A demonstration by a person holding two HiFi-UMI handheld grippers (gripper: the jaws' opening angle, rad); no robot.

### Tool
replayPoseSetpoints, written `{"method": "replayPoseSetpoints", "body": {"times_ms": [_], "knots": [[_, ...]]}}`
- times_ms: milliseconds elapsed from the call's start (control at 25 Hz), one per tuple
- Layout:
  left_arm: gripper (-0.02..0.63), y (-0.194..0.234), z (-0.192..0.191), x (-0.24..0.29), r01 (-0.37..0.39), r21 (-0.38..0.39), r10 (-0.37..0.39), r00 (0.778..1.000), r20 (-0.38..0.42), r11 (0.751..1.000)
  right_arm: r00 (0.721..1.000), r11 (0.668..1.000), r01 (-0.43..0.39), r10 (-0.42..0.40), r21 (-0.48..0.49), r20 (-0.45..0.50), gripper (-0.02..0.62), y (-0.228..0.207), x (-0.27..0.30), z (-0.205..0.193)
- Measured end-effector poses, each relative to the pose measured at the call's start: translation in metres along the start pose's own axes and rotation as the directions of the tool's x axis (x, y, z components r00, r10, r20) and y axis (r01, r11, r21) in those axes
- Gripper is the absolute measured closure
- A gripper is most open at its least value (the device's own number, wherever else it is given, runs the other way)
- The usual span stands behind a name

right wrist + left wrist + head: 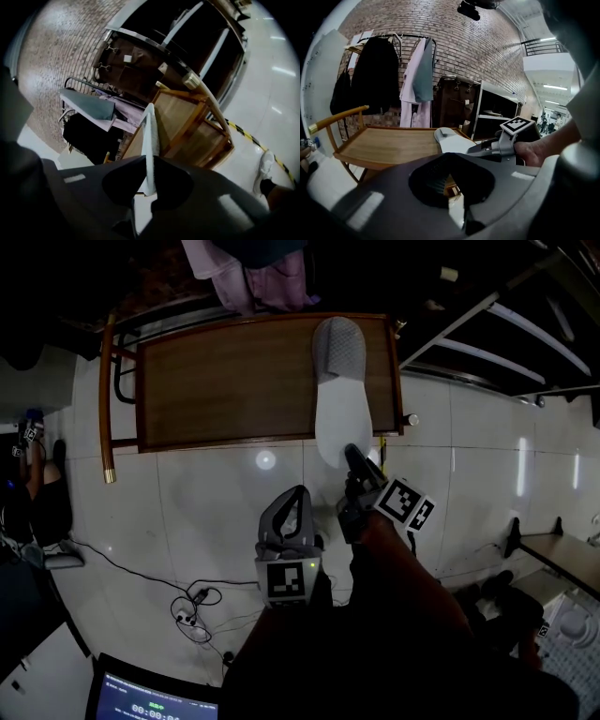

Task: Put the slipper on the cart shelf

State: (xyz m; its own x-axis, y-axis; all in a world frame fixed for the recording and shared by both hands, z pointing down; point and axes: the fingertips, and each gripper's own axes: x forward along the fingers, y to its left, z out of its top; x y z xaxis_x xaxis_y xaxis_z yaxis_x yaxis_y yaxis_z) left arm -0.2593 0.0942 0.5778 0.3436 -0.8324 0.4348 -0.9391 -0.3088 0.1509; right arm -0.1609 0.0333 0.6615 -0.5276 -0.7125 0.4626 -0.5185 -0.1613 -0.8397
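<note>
The slipper (339, 390) lies with its grey toe part on the wooden table (225, 381), close to the right end. Its white heel part reaches out over the near rim of the table, above the floor (216, 512). The right tongs (354, 457) are clenched on the heel end of the slipper. In the right gripper view the thin white sole (150, 140) stands on edge between the two jaws of the tongs (151, 176), and the table (180, 112) is behind it.

The left tongs (298, 498) are near the right ones, lower and to the left, over the floor. Their jaws are closed together and grasp nothing, as the left gripper view (457, 187) shows. They point toward the table (389, 145) and the slipper (450, 139).

The table has a raised rim and a brass handle (108, 399) at its left end. Behind it, clothes (253, 273) hang on a rack in front of a brick wall (487, 51). A dark shelf unit (506, 324) stands just beside the right end of the table. Cables (192, 606) lie on the floor on the left, and a screen (155, 699) is at the lower edge.
</note>
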Motion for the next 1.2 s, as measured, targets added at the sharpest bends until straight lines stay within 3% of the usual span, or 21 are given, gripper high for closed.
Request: {"method": "replayPoseSetpoints", "body": {"times_ms": [120,240,440,680,840,1040,1200], "knots": [[0.589,0.001,0.004,-0.003,-0.006,0.006,0.006,1.0,0.011,1.0,1.0,0.988,-0.003,0.005,-0.153,0.01,0.563,0.017,-0.012,0.001],[0.589,0.0,0.014,-0.008,-0.004,0.014,0.004,0.999,0.037,1.0,0.999,0.943,-0.007,0.017,-0.333,0.028,0.565,0.037,-0.032,0.001],[0.589,-0.002,0.03,-0.017,0.0,0.016,-0.001,0.997,0.076,1.0,0.996,0.83,-0.024,0.069,-0.557,0.06,0.565,0.069,-0.059,0.002],[0.589,-0.004,0.056,-0.033,0.0,0.026,-0.003,0.991,0.135,1.0,0.973,0.669,0.045,0.14,-0.742,0.185,0.565,0.117,-0.092,0.023],[0.589,-0.012,0.086,-0.044,0.0,0.057,-0.009,0.985,0.17,0.998,0.925,0.589,0.106,0.237,-0.801,0.296,0.565,0.167,-0.12,0.046],[0.589,-0.026,0.141,-0.042,0.028,0.122,-0.058,0.967,0.249,0.992,0.852,0.45,0.221,0.344,-0.865,0.396,0.565,0.231,-0.16,0.076],[0.589,-0.027,0.191,-0.045,0.017,0.131,-0.062,0.936,0.346,0.991,0.795,0.413,0.275,0.41,-0.868,0.447,0.565,0.268,-0.183,0.1]]}}
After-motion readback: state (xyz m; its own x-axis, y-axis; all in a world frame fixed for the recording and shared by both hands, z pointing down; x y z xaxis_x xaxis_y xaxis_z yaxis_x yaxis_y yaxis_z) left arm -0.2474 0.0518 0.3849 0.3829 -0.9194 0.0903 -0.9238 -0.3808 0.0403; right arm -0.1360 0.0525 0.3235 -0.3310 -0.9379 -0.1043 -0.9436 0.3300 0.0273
